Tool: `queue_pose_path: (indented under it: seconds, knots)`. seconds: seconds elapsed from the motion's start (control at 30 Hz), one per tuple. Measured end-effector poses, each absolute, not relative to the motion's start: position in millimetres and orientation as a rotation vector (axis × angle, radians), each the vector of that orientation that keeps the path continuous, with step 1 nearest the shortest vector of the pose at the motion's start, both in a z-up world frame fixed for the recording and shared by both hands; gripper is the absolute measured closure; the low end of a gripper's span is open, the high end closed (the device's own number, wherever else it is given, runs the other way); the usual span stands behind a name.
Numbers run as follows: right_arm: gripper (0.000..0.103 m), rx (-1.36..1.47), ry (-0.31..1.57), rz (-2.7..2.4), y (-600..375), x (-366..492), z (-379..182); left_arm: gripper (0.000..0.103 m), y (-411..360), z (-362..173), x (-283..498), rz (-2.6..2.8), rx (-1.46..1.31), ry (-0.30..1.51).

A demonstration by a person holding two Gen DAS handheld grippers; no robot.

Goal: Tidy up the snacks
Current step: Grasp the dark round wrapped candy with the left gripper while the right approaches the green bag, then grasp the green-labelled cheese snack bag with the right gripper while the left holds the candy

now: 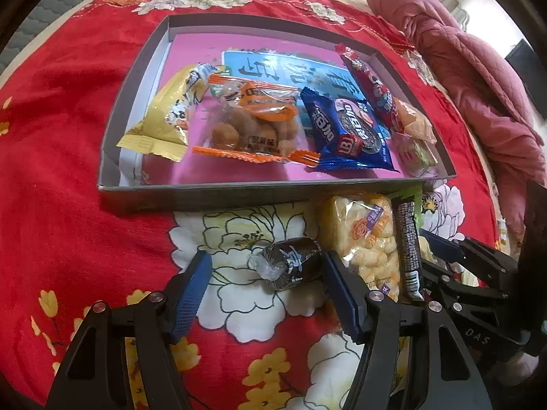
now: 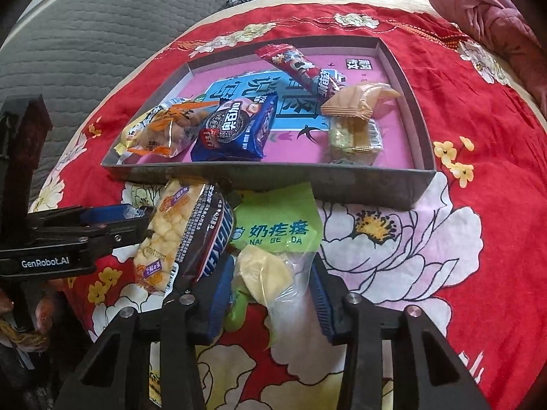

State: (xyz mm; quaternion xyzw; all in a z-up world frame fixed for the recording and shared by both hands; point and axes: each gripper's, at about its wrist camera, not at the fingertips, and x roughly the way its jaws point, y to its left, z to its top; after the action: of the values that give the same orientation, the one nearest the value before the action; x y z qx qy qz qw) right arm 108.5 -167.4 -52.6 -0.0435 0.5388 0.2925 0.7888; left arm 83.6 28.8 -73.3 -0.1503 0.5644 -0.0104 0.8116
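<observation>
A shallow grey box (image 1: 239,184) with a pink floor lies on a red floral bedspread and holds several snacks, among them a blue cookie pack (image 1: 345,130) and an orange-edged clear bag (image 1: 253,119). In front of it, a dark round wrapped snack (image 1: 287,266) lies between the fingers of my left gripper (image 1: 266,287), which is open with a gap on the left side. My right gripper (image 2: 271,263) is shut on a green and clear milk-snack packet (image 2: 273,235). Beside that packet lie a yellow puffed bar (image 2: 164,235) and a dark chocolate bar (image 2: 205,235).
The box (image 2: 273,174) also holds a red bar (image 2: 297,65), a tan wafer pack (image 2: 355,99) and a pale cracker pack (image 2: 352,136). A pink quilt (image 1: 461,68) is bunched at the far right. A grey padded surface (image 2: 85,34) rises at the left. The left gripper (image 2: 102,218) reaches in beside the puffed bar.
</observation>
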Motion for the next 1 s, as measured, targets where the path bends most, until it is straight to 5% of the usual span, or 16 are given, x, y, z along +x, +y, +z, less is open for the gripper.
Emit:
queue_pose_path:
  seconds: [0.23,0.3,0.47,1.0]
  knots:
    - [0.062,-0.061,1.174,0.617,-175,108,-52,0.043,19,-77,89,-0.032,-0.295,1.195]
    - [0.062,-0.059,1.173,0.618,-174,108,-51,0.061,19,-78,89,-0.043,-0.300,1.189]
    - [0.063,-0.050,1.165,0.622,-177,107,-49,0.074,15,-77,89,-0.075,-0.295,1.179]
    - [0.064,0.051,1.074,0.583,-203,103,-18,0.076,38,-44,72,-0.075,-0.374,1.108]
